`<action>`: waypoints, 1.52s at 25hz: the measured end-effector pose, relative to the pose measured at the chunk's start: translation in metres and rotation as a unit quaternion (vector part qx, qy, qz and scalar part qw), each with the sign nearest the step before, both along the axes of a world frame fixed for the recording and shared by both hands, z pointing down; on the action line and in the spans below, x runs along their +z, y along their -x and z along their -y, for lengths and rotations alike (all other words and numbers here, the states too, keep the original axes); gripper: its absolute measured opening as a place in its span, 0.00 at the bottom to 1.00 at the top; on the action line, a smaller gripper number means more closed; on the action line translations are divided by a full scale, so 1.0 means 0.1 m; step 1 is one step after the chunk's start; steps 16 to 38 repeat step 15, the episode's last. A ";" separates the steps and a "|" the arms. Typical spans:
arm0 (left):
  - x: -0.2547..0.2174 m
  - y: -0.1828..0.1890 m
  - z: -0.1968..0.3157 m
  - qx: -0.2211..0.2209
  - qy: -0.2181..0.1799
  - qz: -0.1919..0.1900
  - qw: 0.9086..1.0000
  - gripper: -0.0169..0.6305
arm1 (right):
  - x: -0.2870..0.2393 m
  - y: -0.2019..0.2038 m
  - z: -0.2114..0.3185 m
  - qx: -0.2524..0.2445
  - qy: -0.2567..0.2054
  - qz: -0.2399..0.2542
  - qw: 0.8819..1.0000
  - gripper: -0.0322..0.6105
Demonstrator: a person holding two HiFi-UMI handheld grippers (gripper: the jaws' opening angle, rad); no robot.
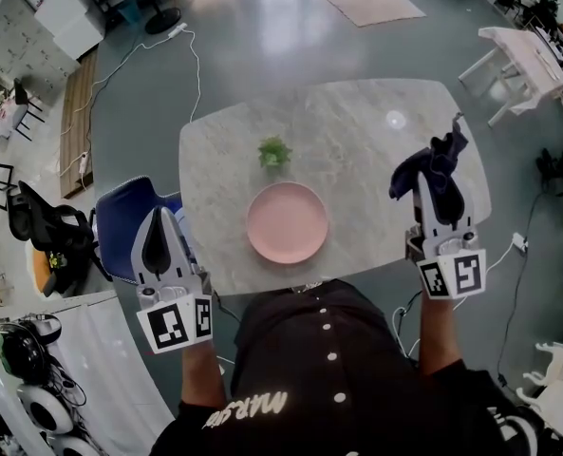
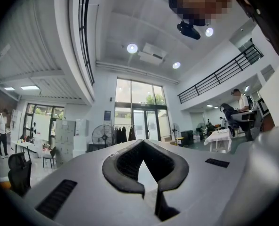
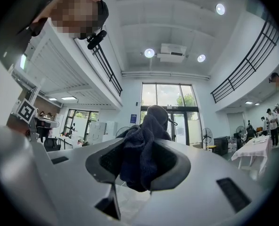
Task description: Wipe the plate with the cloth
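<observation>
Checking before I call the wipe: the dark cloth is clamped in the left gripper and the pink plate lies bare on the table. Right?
No. The dark cloth is clamped in the right gripper, as the right gripper view shows; the left gripper is shut on nothing. The pink plate does lie bare on the table.

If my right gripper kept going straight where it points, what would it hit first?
Nothing near. The right gripper, shut on the cloth, aims above the table; its way looks free to the far glass doors, though depth is unclear.
</observation>
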State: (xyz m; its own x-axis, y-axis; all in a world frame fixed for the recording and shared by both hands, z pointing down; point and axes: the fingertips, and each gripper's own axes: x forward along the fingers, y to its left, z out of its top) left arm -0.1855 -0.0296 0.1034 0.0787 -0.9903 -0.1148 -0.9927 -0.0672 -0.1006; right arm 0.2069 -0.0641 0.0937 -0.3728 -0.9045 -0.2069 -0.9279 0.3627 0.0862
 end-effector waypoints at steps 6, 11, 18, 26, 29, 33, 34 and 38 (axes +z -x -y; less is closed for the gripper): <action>0.01 0.00 0.00 0.000 0.002 -0.003 1.000 0.05 | 0.00 0.01 0.00 -0.002 0.002 0.001 1.000 0.26; 0.03 -0.01 0.00 0.002 0.004 -0.006 1.000 0.05 | 0.01 0.04 0.01 -0.002 0.004 -0.002 1.000 0.26; 0.03 -0.03 0.02 0.005 0.004 -0.006 1.000 0.05 | 0.01 0.05 0.02 -0.002 0.005 -0.003 1.000 0.26; 0.03 -0.03 0.02 0.005 0.004 -0.006 1.000 0.05 | 0.01 0.05 0.02 -0.002 0.005 -0.003 1.000 0.26; 0.03 -0.03 0.02 0.005 0.004 -0.006 1.000 0.05 | 0.01 0.05 0.02 -0.002 0.005 -0.003 1.000 0.26; 0.03 -0.03 0.02 0.005 0.004 -0.006 1.000 0.05 | 0.01 0.05 0.02 -0.002 0.005 -0.003 1.000 0.26; 0.03 -0.03 0.02 0.005 0.004 -0.006 1.000 0.05 | 0.01 0.05 0.02 -0.002 0.005 -0.003 1.000 0.26; 0.03 -0.03 0.02 0.005 0.004 -0.006 1.000 0.05 | 0.01 0.05 0.02 -0.002 0.005 -0.003 1.000 0.26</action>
